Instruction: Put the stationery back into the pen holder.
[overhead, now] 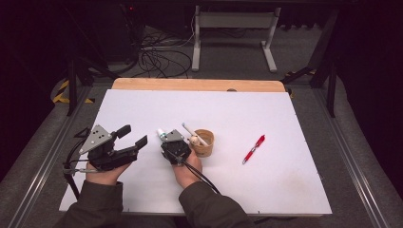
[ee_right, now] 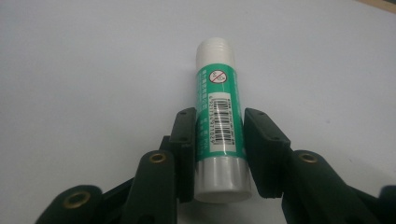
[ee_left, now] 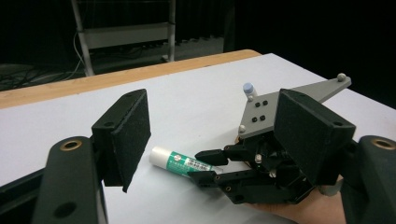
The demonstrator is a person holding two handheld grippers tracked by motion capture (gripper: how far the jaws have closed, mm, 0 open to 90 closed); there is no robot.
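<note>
Surface: a white table top [overhead: 266, 190] with a wooden strip along its far edge is seen, dark floor and cables beyond it.
Glue stick: a green-labelled glue stick [ee_right: 218, 130] lies flat on the white top near the centre, pointing towards 11 o'clock in the high view, white end leading.
Right gripper: the right gripper [ee_right: 215, 140] is set around the stick's rear half; both pads lie against the label, so the stick is judged gripped.
Left gripper: the left gripper [overhead: 132, 137] is held at 9 o'clock of the stick, well apart from it, jaws spread with nothing between them.
Cup: a brown cup [overhead: 205, 142] with a white pen and a wooden piece in it stands at 3 o'clock of the right gripper, just beside it.
Red pen: a red pen [overhead: 254, 149] lies further out at 3 o'clock.
Step in hand: the pickup of the stick is judged to be under way.
How it is done well: the squeeze should be kept square across the round barrel, so that it is not rolled out.
Lift: the stick is best raised straight up before any swing towards the cup.
Risk: the cup may be knocked by the gripper body if the turn is made low.
</note>
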